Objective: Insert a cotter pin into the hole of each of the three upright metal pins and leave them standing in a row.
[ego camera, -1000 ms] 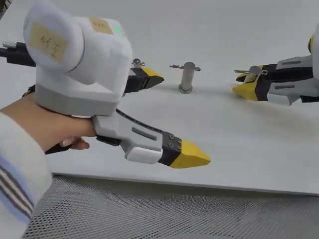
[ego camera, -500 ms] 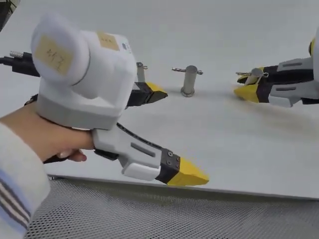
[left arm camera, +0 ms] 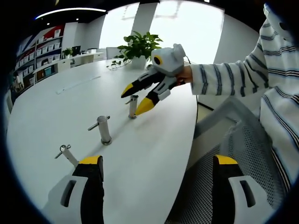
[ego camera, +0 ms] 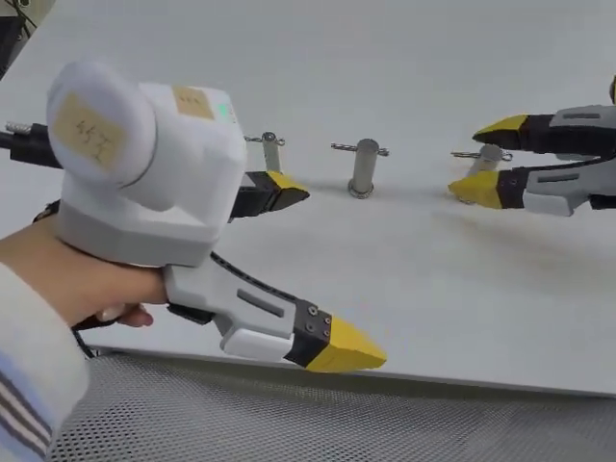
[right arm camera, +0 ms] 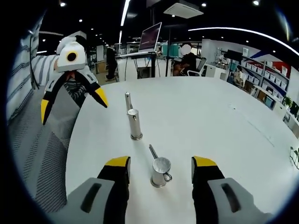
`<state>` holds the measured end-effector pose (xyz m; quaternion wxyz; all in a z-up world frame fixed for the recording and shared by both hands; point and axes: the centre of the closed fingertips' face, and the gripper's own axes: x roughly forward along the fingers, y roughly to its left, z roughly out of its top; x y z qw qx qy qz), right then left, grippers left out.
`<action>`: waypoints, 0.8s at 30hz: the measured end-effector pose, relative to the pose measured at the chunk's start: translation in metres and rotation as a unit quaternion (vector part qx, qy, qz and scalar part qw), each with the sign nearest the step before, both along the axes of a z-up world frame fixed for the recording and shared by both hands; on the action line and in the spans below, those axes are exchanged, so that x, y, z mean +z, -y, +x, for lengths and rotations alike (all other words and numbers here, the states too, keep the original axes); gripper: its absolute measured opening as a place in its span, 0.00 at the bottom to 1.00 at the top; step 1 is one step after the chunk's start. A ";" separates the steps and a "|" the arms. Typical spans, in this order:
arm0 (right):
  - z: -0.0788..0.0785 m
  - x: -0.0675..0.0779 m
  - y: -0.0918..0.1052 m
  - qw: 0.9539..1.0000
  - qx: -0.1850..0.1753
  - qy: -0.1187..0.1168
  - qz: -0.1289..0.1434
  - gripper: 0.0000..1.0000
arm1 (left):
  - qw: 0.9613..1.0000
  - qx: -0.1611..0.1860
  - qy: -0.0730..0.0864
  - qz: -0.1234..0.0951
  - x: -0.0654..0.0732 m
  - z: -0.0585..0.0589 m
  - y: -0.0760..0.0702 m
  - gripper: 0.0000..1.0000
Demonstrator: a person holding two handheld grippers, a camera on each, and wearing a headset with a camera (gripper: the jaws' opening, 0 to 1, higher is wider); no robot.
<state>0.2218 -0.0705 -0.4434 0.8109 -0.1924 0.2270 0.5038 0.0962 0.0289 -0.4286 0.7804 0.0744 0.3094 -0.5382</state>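
Three upright metal pins stand in a row on the white table, each with a cotter pin through its top: the left pin, the middle pin and the right pin. My right gripper is open, its yellow-tipped jaws standing on either side of the right pin without touching it. My left gripper is open and holds nothing, near the table's front edge, its upper jaw just in front of the left pin. The left gripper view also takes in the middle pin and the right gripper.
A grey mesh surface lies below the table's front edge. A potted plant stands at the table's far end. A person's striped sleeve reaches in behind the right gripper. Bare tabletop stretches beyond the pins.
My right gripper has opened and let go of the right pin, which stays standing. The left gripper has sunk slightly toward the table edge.
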 end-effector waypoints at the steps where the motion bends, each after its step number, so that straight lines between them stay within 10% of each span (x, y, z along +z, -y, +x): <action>1: -0.001 0.002 0.000 1.000 -0.003 -0.002 0.002 0.61 | 1.000 0.001 0.000 0.000 0.000 0.000 -0.001 0.97; 11: -0.027 0.033 -0.001 0.998 -0.055 -0.010 0.030 0.82 | 0.998 0.049 0.027 -0.022 0.009 0.010 -0.021 0.99; 24: -0.053 0.054 0.002 0.987 -0.141 -0.025 0.079 0.92 | 0.992 0.118 0.024 -0.032 0.009 0.014 -0.056 0.99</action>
